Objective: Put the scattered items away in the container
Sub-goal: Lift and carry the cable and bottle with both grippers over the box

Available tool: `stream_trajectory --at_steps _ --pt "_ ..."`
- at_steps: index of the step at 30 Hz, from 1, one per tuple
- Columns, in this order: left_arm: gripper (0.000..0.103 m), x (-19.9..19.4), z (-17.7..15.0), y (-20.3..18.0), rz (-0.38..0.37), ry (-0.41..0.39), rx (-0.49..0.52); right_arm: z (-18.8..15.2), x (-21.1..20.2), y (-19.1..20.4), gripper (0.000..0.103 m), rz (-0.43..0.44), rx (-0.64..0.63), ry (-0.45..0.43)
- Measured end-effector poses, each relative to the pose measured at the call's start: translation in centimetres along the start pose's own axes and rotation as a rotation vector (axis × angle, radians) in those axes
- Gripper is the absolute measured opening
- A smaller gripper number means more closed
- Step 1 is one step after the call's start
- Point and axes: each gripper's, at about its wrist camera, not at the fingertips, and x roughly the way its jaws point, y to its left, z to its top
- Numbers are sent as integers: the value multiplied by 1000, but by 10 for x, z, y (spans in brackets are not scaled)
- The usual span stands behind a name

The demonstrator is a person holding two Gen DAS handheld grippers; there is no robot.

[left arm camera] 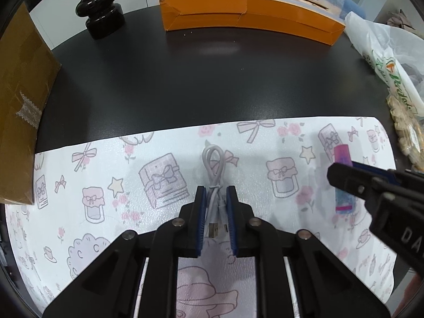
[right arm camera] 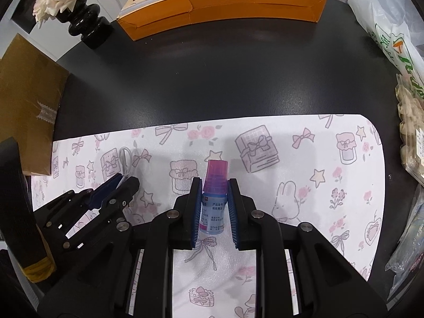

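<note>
Each tool is matte black plastic: left tool (left arm camera: 215,193), right tool (right arm camera: 213,185), with ribbed blue finger pads (right arm camera: 195,212), round silver screws (left arm camera: 178,222), and partial white lettering.

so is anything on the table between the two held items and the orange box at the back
Nothing visible: only bare black table lies between the cable, the small bottle and the orange box.

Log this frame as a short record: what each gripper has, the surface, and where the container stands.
left gripper: shut on coiled white USB cable
right gripper: shut on small blue dropper bottle, pink cap pointing away
surface: patterned mat on black table
container: orange box at the table's far edge, nothing visible inside it
items in container: none of the two yet
</note>
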Motion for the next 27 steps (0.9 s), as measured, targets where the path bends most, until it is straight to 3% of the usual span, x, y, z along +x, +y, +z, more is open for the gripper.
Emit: stream_trajectory --at_steps 14,27 --pt "15 -43 -5 15 0 -68 19 5 -14 19 20 -22 -11 -37" --pt "15 -81 -6 52 -16 -133 -3 4 -48 71 20 -30 -69 -101"
